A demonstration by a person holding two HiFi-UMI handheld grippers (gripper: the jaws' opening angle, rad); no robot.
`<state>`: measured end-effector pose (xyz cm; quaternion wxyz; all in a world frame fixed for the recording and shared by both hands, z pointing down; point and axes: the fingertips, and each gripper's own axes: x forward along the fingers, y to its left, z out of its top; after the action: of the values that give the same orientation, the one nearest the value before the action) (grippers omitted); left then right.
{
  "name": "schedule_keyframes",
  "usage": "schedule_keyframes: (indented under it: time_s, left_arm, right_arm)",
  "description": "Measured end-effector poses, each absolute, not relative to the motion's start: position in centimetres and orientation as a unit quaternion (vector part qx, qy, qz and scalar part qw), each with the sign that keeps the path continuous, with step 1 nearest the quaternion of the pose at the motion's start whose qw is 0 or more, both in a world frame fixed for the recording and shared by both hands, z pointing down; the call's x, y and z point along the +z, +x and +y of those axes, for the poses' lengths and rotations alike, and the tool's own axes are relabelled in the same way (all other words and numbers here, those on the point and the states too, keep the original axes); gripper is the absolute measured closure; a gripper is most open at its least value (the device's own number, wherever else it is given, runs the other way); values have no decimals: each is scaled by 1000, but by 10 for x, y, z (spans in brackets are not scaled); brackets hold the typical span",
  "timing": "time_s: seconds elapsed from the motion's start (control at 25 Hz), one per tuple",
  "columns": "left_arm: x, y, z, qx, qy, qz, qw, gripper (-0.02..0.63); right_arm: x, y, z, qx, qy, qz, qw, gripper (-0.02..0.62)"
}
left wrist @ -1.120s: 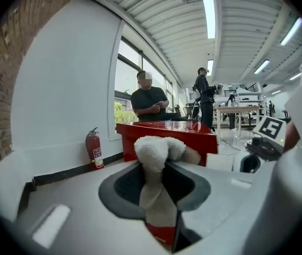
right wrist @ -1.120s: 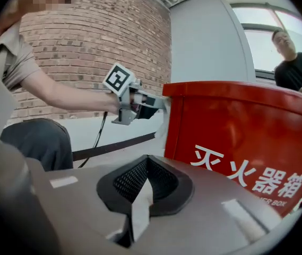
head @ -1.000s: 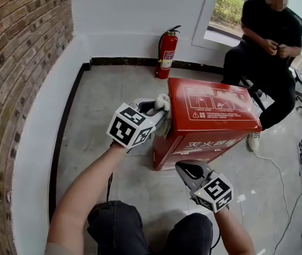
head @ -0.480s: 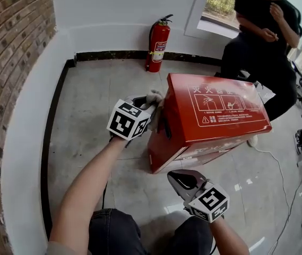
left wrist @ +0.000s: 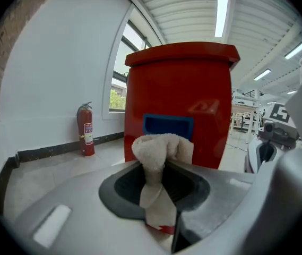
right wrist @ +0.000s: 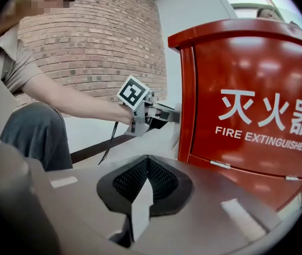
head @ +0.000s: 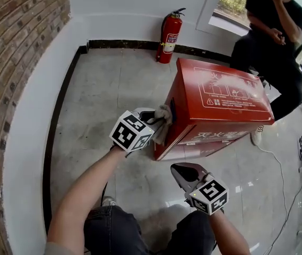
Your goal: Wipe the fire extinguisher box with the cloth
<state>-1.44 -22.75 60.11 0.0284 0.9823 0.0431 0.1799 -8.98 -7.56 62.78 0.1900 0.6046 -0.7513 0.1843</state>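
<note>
At frame centre, left hand-held gripper (head: 156, 122) pinches cloth (head: 163, 117) at fire extinguisher box (head: 219, 108) side; right hand-held gripper (head: 181, 170) closed, empty.

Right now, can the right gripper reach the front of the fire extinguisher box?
Probably yes: the right gripper, shut and empty, faces the lettered front of the fire extinguisher box, with only floor between.
</note>
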Motion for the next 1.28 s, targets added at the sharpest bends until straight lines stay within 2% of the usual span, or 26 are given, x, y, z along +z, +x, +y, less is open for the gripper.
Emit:
schedule_keyframes:
  time_s: [0.56, 0.92, 1.28]
  left_arm:
    - [651, -62, -142, 254, 965, 70, 9, 514]
    - [692, -26, -211, 247, 967, 49, 36, 514]
    - [734, 32, -299, 247, 967, 26, 46, 515]
  right_arm:
    - [627, -96, -49, 189, 598, -756, 184, 571]
    - [653, -83, -90, 210, 616, -735, 191, 571]
    - [677, -81, -134, 219, 639, -718, 167, 571]
